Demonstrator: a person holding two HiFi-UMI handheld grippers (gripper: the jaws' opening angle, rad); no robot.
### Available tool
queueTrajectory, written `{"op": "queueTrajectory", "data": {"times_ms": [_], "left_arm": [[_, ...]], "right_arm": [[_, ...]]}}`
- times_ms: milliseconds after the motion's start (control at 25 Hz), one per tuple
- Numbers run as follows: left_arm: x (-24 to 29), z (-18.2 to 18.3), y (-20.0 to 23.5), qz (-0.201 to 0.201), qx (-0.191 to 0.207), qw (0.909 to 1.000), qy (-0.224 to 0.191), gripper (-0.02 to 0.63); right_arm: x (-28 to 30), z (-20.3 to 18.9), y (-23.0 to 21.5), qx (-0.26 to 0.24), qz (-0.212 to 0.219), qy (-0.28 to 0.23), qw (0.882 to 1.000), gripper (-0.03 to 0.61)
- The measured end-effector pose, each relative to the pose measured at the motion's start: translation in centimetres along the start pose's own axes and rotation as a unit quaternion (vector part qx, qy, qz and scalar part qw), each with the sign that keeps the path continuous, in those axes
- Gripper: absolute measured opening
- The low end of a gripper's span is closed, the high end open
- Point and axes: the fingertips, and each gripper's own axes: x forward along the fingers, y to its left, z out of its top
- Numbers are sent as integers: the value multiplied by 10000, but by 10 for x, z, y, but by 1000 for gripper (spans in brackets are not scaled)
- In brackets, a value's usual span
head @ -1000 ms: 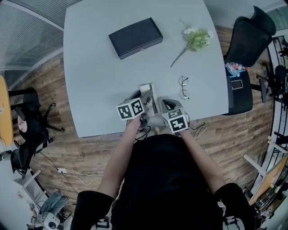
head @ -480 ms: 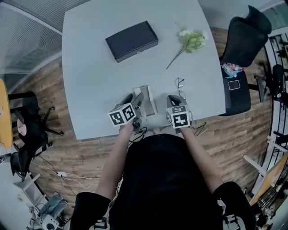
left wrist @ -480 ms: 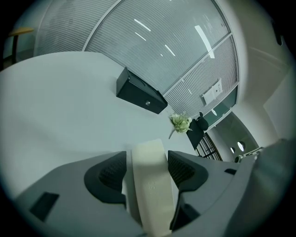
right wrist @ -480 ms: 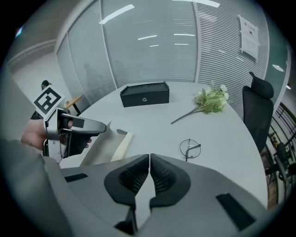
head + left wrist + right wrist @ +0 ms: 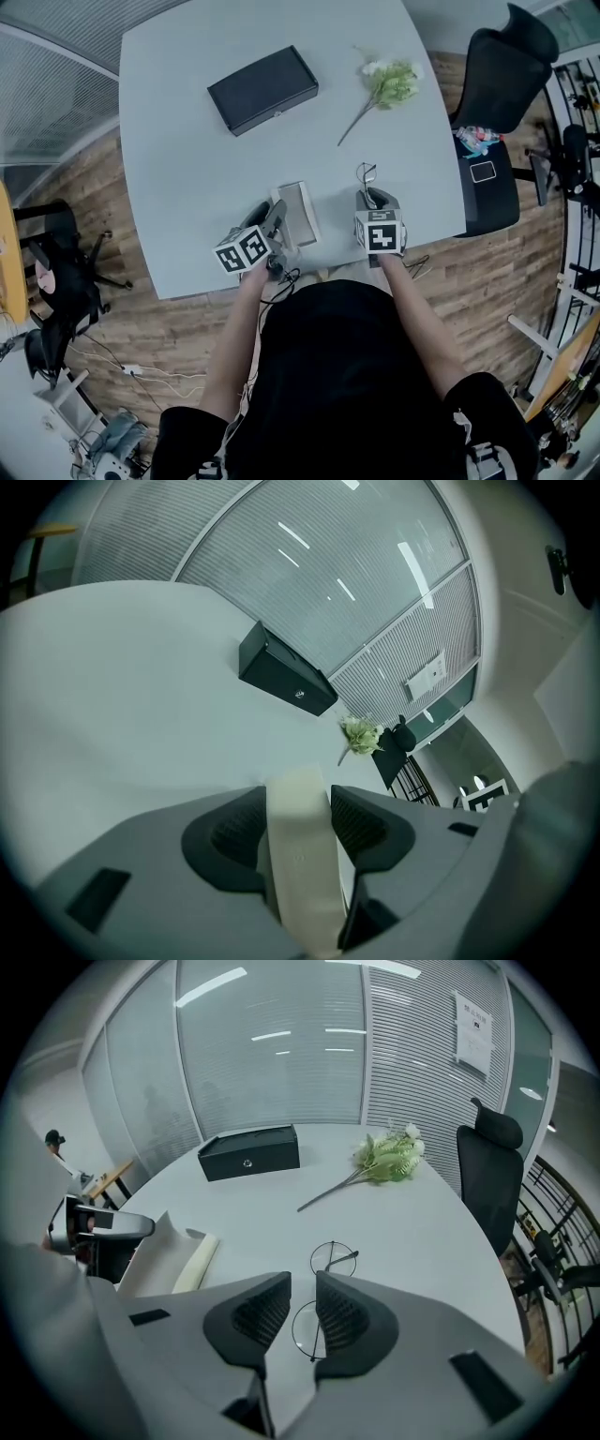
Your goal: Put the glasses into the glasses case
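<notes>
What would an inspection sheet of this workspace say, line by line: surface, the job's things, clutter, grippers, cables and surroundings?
surface: pale grey table, smooth, no spills seen.
job's things: round wire glasses lie on the table, outside the case; the cream glasses case stands open near the front edge.
clutter: black box and flower sprig at the far side.
grippers: left gripper closing, the case's flap between its jaws; right gripper opening over the glasses, one lens showing in the gap, pads not on it.
cables: black cable at the table's near edge.
surroundings: black office chair, wood floor, slatted glass wall.
</notes>
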Motion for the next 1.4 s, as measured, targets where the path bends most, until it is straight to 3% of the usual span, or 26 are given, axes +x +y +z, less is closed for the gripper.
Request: {"op": "queueTrajectory", "data": {"times_ms": [520, 1120, 1400], "left_arm": [[4, -6, 2, -71, -182, 9997, 118, 229], [4, -7, 1, -121, -246, 9995, 171, 229], [5, -6, -1, -147, -231, 9995, 183, 229]], "right_arm": [[32, -5, -18, 12, -341, 206, 9992, 126], [33, -11, -21, 42, -535, 301, 9981, 26], [30, -13, -21, -9, -526, 295, 9982, 25]]}}
